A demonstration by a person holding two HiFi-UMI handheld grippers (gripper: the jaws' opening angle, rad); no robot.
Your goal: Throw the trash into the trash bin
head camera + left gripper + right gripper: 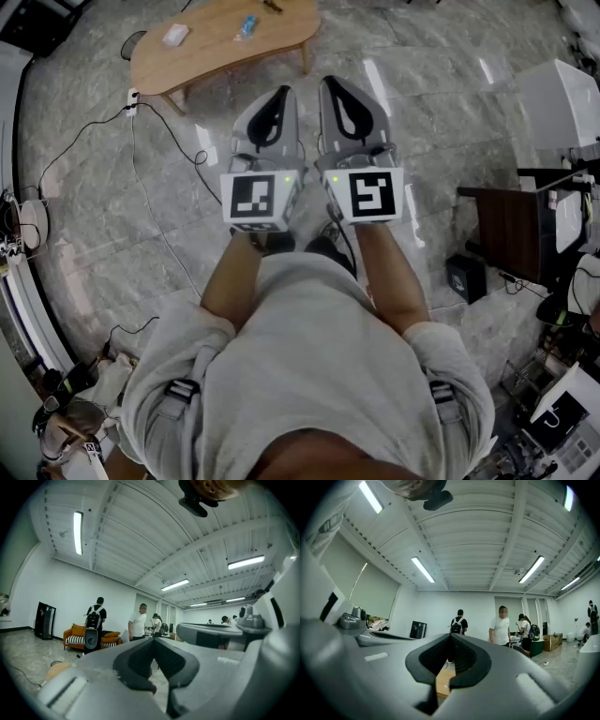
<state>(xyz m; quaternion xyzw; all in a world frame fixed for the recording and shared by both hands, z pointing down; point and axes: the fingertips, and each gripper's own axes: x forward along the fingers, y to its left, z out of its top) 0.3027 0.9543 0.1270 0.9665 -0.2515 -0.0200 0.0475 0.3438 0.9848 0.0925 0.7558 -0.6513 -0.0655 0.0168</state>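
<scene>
Trash (174, 35), a white crumpled scrap that looked light and soft enough to pinch anywhere, lay on the table (220, 52), well short of which the left claw (278, 94) and right claw (335, 84) hung closed and empty.

table (216, 52): cut by top edge | white item (175, 35), blue item (246, 26): too small to identify

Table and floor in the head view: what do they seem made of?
Table: probably wood or wood veneer, light brown and matte, with faint grain and matching legs. Floor: likely polished stone or marble-look tile, grey with pale veining, straight seams and glossy streaks of reflected light.
</scene>
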